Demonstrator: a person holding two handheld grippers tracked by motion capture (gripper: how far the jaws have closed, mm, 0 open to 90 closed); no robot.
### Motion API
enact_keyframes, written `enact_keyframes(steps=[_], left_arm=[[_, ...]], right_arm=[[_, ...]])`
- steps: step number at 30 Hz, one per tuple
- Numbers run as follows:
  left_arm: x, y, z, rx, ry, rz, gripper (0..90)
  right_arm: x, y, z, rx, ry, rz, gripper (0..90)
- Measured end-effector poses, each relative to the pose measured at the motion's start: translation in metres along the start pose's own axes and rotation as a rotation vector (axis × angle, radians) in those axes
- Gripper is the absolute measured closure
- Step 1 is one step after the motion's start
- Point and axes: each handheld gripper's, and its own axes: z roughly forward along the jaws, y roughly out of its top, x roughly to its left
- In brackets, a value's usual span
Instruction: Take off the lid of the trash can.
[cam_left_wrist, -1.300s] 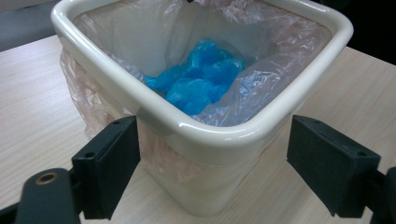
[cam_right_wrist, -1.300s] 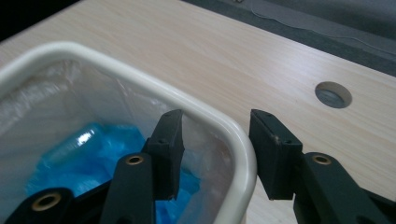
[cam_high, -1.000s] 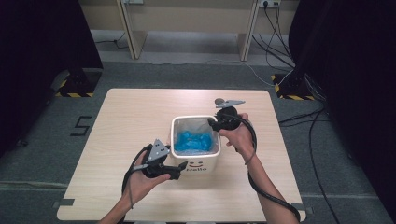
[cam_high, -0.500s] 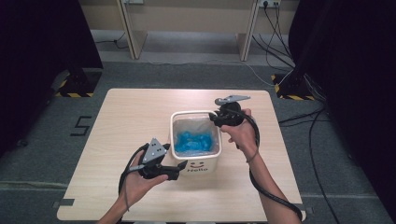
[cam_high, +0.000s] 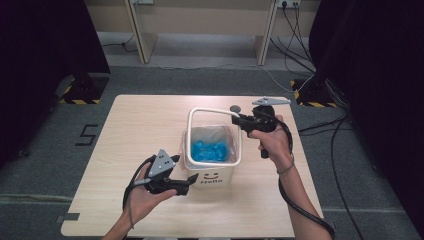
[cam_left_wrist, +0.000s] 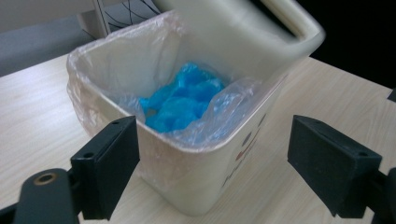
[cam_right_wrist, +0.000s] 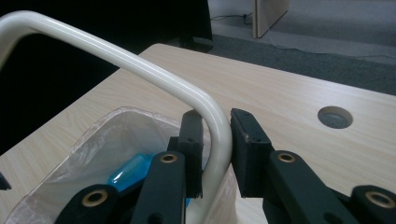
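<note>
The cream plastic waste bin (cam_high: 212, 167) stands near the middle of the pale wood-grain tabletop (cam_high: 135, 125). Its curved tubular handle (cam_right_wrist: 140, 63) is raised upright. The right hand-held gripper (cam_right_wrist: 215, 140) has its two jaws set on either side of the handle's bend, touching or nearly touching it; grip appears established, though a slight gap cannot be excluded. The left hand-held gripper (cam_left_wrist: 212, 163) is wide open and holds nothing. Its jaws stand apart before the bin's near corner, not yet in contact.

Judged status: handle raised and taken; steadying or lifting the bin, and any work on the liner, remains.

Materials: the bin is smooth, rigid, rectangular with rounded corners, printed with a smiley face. A thin, crinkled translucent plastic liner bag (cam_left_wrist: 93, 60) folds over the rim. Crumpled blue material (cam_left_wrist: 182, 100), soft and glossy, lies at the bottom.
</note>
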Motion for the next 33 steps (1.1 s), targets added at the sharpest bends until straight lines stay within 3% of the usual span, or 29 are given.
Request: enact_keyframes(steps=[9,14,23,30,33], left_arm=[[0.014,-0.019,-0.004,0.038,0.024,-0.026,15.8],[0.022,-0.034,-0.003,0.067,0.036,-0.040,15.7],[0.036,-0.063,0.002,0.095,0.021,-0.061,15.7],[0.048,-0.081,0.003,0.088,0.045,-0.084,15.1],[0.051,-0.088,0.004,0.102,0.049,-0.071,15.0]], right_arm=[[-0.016,-0.005,-0.029,-0.012,-0.029,0.008,75.7],[-0.033,-0.015,-0.047,-0.009,-0.068,0.031,75.7],[-0.065,-0.039,-0.082,-0.016,-0.138,0.086,75.7],[-0.083,-0.056,-0.096,-0.005,-0.186,0.116,75.7],[-0.089,-0.066,-0.098,0.009,-0.208,0.129,75.6]])
